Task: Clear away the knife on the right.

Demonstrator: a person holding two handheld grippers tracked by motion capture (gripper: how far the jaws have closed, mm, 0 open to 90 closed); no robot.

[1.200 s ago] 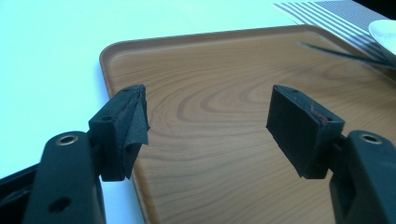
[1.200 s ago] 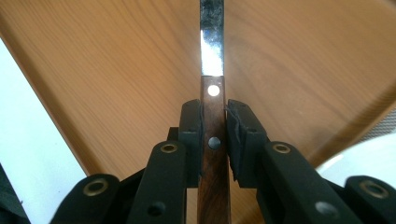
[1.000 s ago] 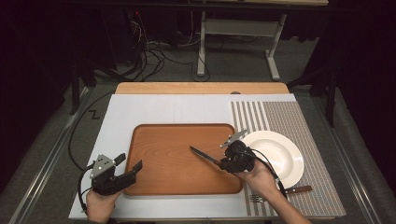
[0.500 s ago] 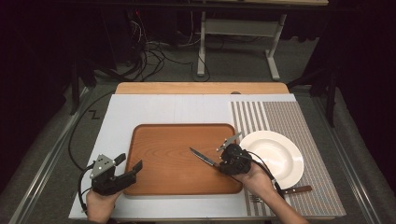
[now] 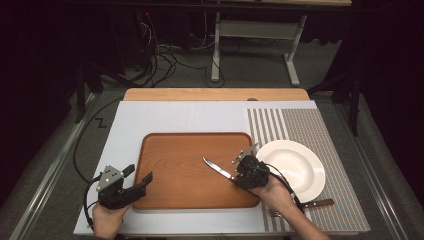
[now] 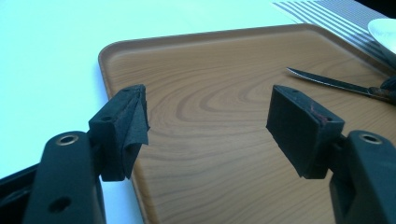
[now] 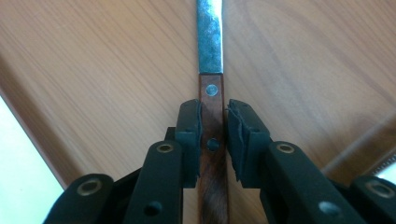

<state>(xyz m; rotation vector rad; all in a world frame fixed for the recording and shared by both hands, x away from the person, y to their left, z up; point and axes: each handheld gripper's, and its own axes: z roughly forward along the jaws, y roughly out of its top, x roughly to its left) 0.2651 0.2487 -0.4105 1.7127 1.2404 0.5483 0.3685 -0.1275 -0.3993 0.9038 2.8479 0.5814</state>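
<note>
Lying across the middle of the table point(image 5: 150, 122), the wooden tray point(image 5: 185, 172) takes up the most room, with a striped mat point(image 5: 320, 130) at its 3 o'clock side and a white plate point(image 5: 300, 165) resting on that mat. At the tray's 7 o'clock corner the left gripper point(image 5: 139, 176) sits over the rim in the person's left hand point(image 5: 107, 217), its jaws standing wide apart with nothing between them; the left gripper view shows bare tray between the two pads. At the tray's 3 o'clock edge, just beside the plate, the right gripper point(image 5: 235, 170) points toward 10 o'clock. Its jaws have just been opening a little, and in the right gripper view they stand narrow on either side of the knife point(image 7: 211, 88), whose brown handle runs between the pads; a thin gap shows on the right pad's side. The knife lies on the tray, blade pointing to 10 o'clock. A fork point(image 5: 272, 213) and another brown-handled utensil point(image 5: 317, 203) lie on the mat at the plate's 6 o'clock.
</note>
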